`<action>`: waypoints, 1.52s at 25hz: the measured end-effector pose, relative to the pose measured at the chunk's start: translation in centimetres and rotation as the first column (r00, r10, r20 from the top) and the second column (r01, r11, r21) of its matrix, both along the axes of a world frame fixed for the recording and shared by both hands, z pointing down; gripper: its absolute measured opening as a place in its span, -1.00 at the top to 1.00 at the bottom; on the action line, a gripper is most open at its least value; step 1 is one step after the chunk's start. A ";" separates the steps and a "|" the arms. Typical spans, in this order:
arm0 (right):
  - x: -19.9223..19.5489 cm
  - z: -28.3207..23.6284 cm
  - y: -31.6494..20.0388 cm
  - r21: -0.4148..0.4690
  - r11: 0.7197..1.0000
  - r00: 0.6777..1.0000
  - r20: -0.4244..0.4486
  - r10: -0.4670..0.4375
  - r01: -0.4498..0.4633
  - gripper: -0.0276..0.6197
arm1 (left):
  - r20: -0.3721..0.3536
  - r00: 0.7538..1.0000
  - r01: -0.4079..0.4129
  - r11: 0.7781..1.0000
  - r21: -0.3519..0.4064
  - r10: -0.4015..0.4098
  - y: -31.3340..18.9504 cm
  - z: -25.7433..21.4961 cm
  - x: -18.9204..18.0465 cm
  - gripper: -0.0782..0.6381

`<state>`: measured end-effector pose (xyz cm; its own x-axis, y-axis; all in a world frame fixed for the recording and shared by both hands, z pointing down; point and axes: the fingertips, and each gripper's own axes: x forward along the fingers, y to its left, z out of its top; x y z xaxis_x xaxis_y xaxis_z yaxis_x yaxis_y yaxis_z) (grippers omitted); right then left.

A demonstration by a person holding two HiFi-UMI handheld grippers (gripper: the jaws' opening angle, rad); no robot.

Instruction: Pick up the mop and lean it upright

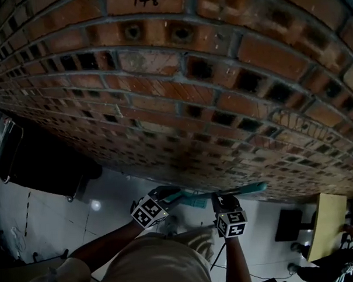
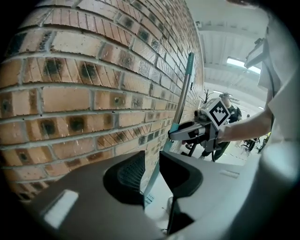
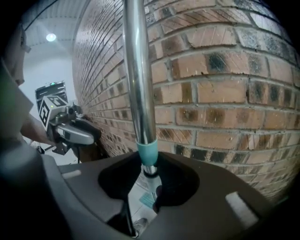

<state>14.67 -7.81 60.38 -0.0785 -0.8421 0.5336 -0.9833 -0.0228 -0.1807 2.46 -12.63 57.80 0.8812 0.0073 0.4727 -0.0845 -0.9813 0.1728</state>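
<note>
- The mop (image 3: 140,84) stands almost upright just beside the brick wall (image 1: 179,79). Its shiny metal handle rises steeply along the bricks, and whether it touches them cannot be told.
- A teal collar (image 3: 147,152) on the handle sits right at the right gripper (image 3: 149,173), whose jaws are closed on the pole just under that collar.
- The left gripper (image 2: 151,159) has its jaws drawn in to a narrow slot. The lower stretch of the handle runs through this slot and fills it, so this gripper appears to clamp the pole as well, lower down than the right one.
- The mop's head is not clearly shown. Only pale tiled floor (image 1: 51,213) and a small teal patch show below the jaws.
- The step in hand looks like the final one: the mop is raised and is being settled against the wall.
- The next move calls for tipping the top of the handle onto the bricks, checking that the foot is planted on the floor, then opening one gripper at a time so the pole does not slide sideways.
</note>
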 end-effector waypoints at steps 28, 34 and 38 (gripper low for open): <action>2.9 -15.4 -0.3 0.190 0.981 0.998 -0.058 0.039 -0.027 0.57 | -0.127 0.987 -0.093 0.995 0.045 0.098 -0.4 -8.4 5.2 0.48; 3.2 -17.4 0.2 0.218 0.975 0.998 -0.044 0.054 -0.043 0.57 | -0.133 0.986 -0.097 0.994 0.040 0.102 0.7 -9.3 5.7 0.48; 3.5 -18.6 0.5 0.246 0.968 0.998 -0.030 0.064 -0.055 0.57 | -0.138 0.984 -0.105 0.993 0.048 0.111 1.2 -10.0 6.3 0.48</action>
<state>18.20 -7.30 41.78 -0.0084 -0.9501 0.3119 -0.9877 -0.0409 -0.1512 8.79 -11.40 47.75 0.9339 0.0893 0.3462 0.0445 -0.9898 0.1355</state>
